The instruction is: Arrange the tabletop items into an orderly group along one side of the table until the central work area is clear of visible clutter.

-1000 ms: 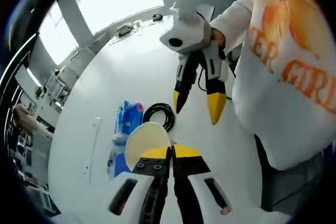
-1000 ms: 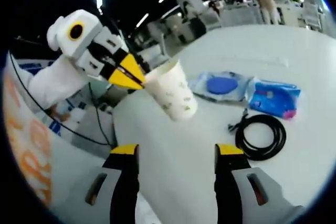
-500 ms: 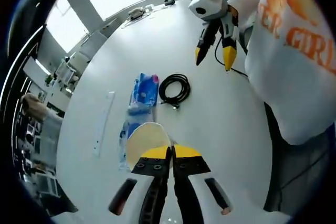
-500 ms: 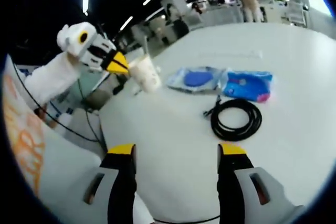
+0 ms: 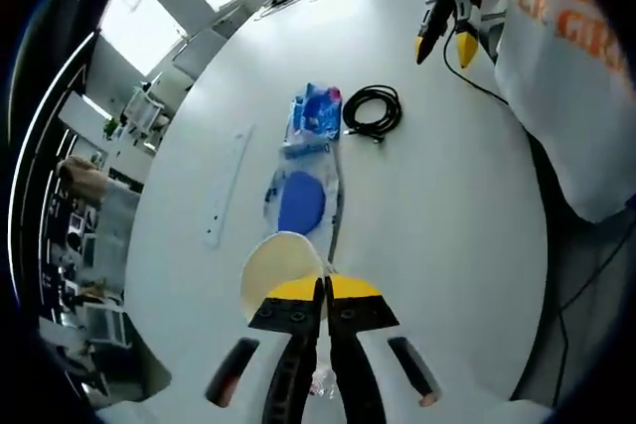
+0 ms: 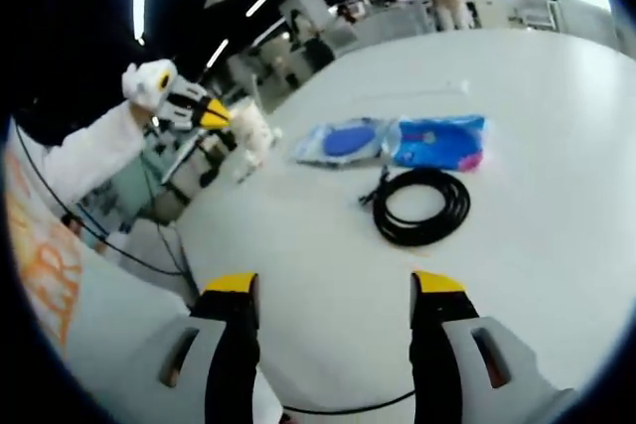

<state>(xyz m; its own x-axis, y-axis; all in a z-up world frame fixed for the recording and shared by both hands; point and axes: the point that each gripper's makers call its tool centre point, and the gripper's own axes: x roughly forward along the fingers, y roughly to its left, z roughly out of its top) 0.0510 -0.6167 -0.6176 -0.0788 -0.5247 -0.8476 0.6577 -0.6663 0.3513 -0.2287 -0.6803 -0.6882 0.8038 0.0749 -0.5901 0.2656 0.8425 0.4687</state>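
My left gripper is shut on the rim of a white paper cup, held above the white table. The right gripper view shows that same cup in the left gripper at the far left. A coiled black cable lies past two flat packets, one clear with a blue disc and one bright blue. My right gripper is open and empty, with the cable and the two packets ahead of it. The right gripper hangs far off at the top right.
A long thin white strip lies on the table left of the packets. A person in a white shirt with orange print stands at the table's right edge. Desks and office gear lie beyond the table.
The left gripper with the cup has risen and drawn away from the right gripper, so more of the table shows. The right gripper has stayed open and drawn back from the cup.
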